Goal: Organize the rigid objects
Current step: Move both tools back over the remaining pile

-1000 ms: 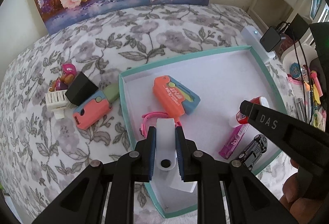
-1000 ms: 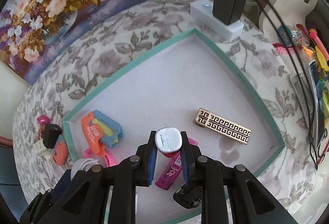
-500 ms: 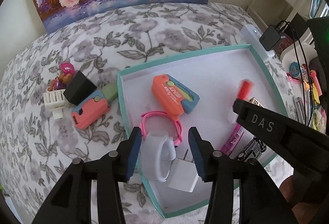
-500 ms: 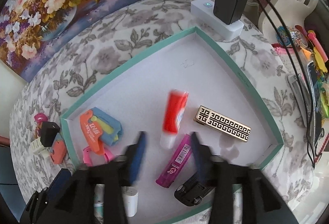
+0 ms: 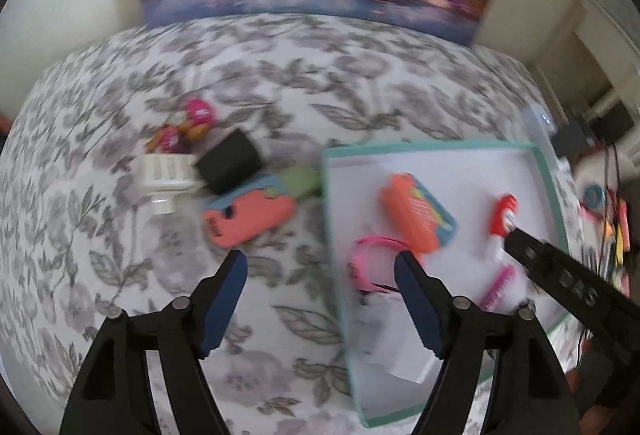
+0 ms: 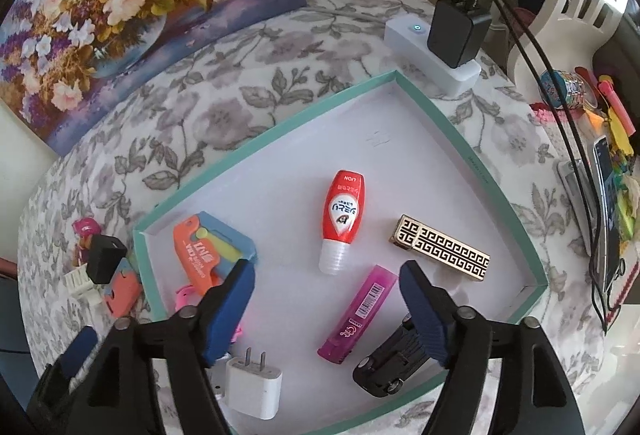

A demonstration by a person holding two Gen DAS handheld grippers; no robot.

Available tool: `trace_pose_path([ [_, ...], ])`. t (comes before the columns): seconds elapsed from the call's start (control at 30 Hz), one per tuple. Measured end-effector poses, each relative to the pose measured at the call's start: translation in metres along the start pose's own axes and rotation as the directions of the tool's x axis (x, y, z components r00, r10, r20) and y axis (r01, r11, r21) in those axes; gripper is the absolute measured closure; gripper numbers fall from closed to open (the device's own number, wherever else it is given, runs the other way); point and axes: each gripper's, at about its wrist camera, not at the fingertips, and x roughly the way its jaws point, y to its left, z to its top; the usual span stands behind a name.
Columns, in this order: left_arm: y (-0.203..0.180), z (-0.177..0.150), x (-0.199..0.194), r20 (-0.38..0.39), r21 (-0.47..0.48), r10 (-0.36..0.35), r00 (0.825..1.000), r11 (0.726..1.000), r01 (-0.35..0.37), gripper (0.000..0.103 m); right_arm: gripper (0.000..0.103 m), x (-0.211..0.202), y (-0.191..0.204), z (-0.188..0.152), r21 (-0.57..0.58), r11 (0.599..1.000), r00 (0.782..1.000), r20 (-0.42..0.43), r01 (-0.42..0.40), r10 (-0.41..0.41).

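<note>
Both the left gripper (image 5: pixel 320 275) and right gripper (image 6: pixel 326 285) are gaping wide and empty while the teal tray (image 6: pixel 472 155) is holding a red bottle (image 6: pixel 344 213), gold lighter (image 6: pixel 440 247) and white charger (image 6: pixel 254 389).

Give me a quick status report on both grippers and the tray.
Left gripper open, empty, over the tray's left edge. Right gripper open, empty; red bottle lying in tray. Nothing in the way.

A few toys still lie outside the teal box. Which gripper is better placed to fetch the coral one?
Left. The left gripper is open and faces the coral toy; the right gripper hangs over the teal box.
</note>
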Motion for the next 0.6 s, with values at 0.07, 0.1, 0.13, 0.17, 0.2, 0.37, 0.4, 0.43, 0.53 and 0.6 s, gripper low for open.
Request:
trace_pose_path([
  [0.07,0.017,0.004,0.001,0.0,-0.047,0.017,1.0,0.999,-0.017,0.022,0.019,0.001,0.004,-0.001,-0.01,1.0,1.0,-0.002,0.006,-0.006],
  [0.1,0.026,0.006,0.002,-0.001,-0.07,0.027,1.0,0.997,-0.027,0.021,0.017,0.001,0.006,-0.002,-0.012,1.0,1.0,-0.004,0.005,-0.005],
  [0.13,0.032,0.008,0.003,-0.003,-0.088,0.035,0.999,0.996,-0.035,0.021,0.015,0.002,0.008,-0.002,-0.014,1.0,1.0,-0.005,0.004,-0.004],
  [0.17,0.039,0.01,0.004,-0.006,-0.107,0.044,0.999,0.993,-0.045,0.019,0.015,0.002,0.011,-0.004,-0.016,1.0,1.0,-0.006,0.008,-0.008],
  [0.2,0.049,0.012,0.005,-0.009,-0.133,0.057,0.998,0.989,-0.058,0.018,0.013,0.001,0.015,-0.005,-0.021,1.0,1.0,-0.004,0.013,-0.013],
  [0.37,0.092,0.014,0.008,-0.025,-0.243,0.084,0.996,0.966,-0.087,0.018,0.005,-0.003,0.049,-0.015,-0.092,0.996,1.0,0.017,0.001,0.001],
  [0.4,0.103,0.014,0.008,-0.024,-0.269,0.094,0.995,0.958,-0.097,0.018,0.004,-0.006,0.056,-0.016,-0.102,0.995,1.0,0.024,-0.003,0.006],
  [0.43,0.11,0.014,0.007,-0.022,-0.286,0.101,0.995,0.952,-0.104,0.018,0.002,-0.008,0.063,-0.018,-0.116,0.993,0.999,0.034,-0.01,0.014],
  [0.53,0.135,0.012,0.006,-0.018,-0.349,0.115,0.993,0.93,-0.114,0.017,0.0,-0.017,0.088,-0.025,-0.165,0.986,0.997,0.068,-0.025,0.036],
  [0.6,0.151,0.011,0.006,-0.022,-0.385,0.112,0.993,0.916,-0.112,0.006,0.0,-0.019,0.102,-0.028,-0.193,0.981,0.996,0.077,-0.03,0.046],
])
